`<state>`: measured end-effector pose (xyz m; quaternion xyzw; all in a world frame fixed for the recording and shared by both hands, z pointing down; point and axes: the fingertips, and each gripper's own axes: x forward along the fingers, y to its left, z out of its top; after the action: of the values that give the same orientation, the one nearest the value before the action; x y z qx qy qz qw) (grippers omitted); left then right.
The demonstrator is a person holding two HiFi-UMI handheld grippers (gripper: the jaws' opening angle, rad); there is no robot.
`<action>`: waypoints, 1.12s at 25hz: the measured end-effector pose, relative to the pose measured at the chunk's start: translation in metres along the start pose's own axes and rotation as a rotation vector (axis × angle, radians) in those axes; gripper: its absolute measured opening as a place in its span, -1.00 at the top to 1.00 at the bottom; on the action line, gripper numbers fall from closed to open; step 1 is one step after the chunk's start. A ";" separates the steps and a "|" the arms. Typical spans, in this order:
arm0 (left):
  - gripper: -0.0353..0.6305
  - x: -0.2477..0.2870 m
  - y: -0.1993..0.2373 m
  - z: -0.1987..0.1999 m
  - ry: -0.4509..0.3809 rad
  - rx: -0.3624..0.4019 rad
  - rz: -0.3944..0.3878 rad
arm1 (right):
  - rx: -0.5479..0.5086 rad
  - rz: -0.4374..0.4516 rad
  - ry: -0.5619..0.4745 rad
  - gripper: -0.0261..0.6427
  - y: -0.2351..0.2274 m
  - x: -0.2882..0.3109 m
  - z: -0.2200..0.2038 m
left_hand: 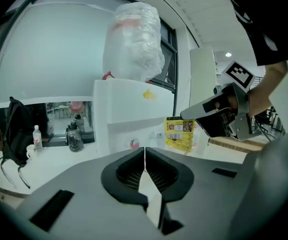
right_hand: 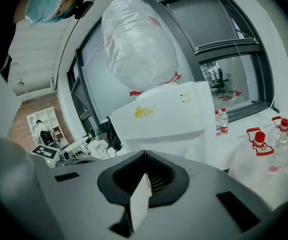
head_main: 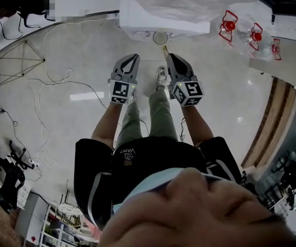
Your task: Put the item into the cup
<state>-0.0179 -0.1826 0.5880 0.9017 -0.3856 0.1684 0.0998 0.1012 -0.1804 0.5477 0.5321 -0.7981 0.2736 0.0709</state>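
The flat yellow plastic sachet (left_hand: 179,133) hung w/ its long axis approx. upright: top edge up at my right gripper (right_hand: 145,154) tips, bottom edge pointing down, printed face toward the left gripper view. It looked a bit crinkled, w/ a pale label & barcode near the top. In head view it showed only as a thin yellow sliver, near the small round clear cup (head_main: 160,37) by the white rectangular box (head_main: 137,22), not in it. The right gripper was clenched on the sachet's top edge. My left gripper (left_hand: 144,150) was clamped together, nothing btwn its jaws.
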 end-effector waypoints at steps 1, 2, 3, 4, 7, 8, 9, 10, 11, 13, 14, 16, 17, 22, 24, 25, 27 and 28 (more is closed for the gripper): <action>0.83 0.006 0.002 -0.006 0.001 0.004 -0.008 | -0.003 0.004 0.003 0.80 -0.002 0.006 -0.004; 0.82 0.012 0.004 -0.011 0.000 0.005 -0.014 | -0.003 0.006 0.004 0.80 -0.004 0.012 -0.008; 0.82 0.017 0.007 -0.015 -0.003 0.004 -0.018 | -0.001 0.007 0.005 0.80 -0.005 0.019 -0.012; 0.82 0.021 0.010 -0.019 -0.009 0.001 -0.020 | 0.000 0.008 0.005 0.80 -0.007 0.025 -0.017; 0.82 0.034 0.010 -0.030 -0.025 0.000 -0.040 | -0.013 0.005 -0.007 0.80 -0.015 0.040 -0.026; 0.82 0.039 0.010 -0.034 -0.028 0.007 -0.049 | -0.027 -0.001 -0.013 0.80 -0.019 0.045 -0.029; 0.82 0.045 0.010 -0.039 -0.030 0.015 -0.057 | -0.043 -0.010 -0.020 0.80 -0.022 0.050 -0.032; 0.82 0.050 0.011 -0.044 -0.031 0.024 -0.064 | -0.058 -0.018 -0.026 0.80 -0.026 0.055 -0.035; 0.82 0.054 0.012 -0.050 -0.031 0.034 -0.068 | -0.069 -0.025 -0.030 0.80 -0.028 0.060 -0.040; 0.82 0.061 0.014 -0.060 -0.029 0.049 -0.073 | -0.084 -0.030 -0.028 0.80 -0.034 0.069 -0.051; 0.82 0.065 0.015 -0.065 -0.029 0.052 -0.075 | -0.090 -0.030 -0.023 0.80 -0.037 0.073 -0.056; 0.82 0.073 0.016 -0.075 -0.028 0.057 -0.079 | -0.108 -0.031 -0.020 0.80 -0.044 0.082 -0.064; 0.82 0.077 0.018 -0.080 -0.027 0.059 -0.081 | -0.116 -0.033 -0.021 0.80 -0.047 0.086 -0.066; 0.82 0.092 0.021 -0.112 0.000 0.063 -0.087 | -0.177 -0.040 -0.027 0.80 -0.058 0.104 -0.082; 0.79 0.098 0.019 -0.123 0.012 0.074 -0.096 | -0.203 -0.037 -0.021 0.80 -0.060 0.111 -0.090; 0.75 0.102 0.018 -0.128 0.019 0.083 -0.100 | -0.211 -0.036 -0.016 0.80 -0.062 0.114 -0.093; 0.67 0.109 0.017 -0.136 0.031 0.099 -0.106 | -0.228 -0.037 -0.015 0.80 -0.064 0.120 -0.095; 0.66 0.113 0.017 -0.140 0.036 0.104 -0.108 | -0.238 -0.037 -0.021 0.80 -0.065 0.122 -0.095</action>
<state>0.0107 -0.2252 0.7613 0.9219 -0.3254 0.1988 0.0686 0.0900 -0.2492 0.7004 0.5374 -0.8157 0.1698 0.1303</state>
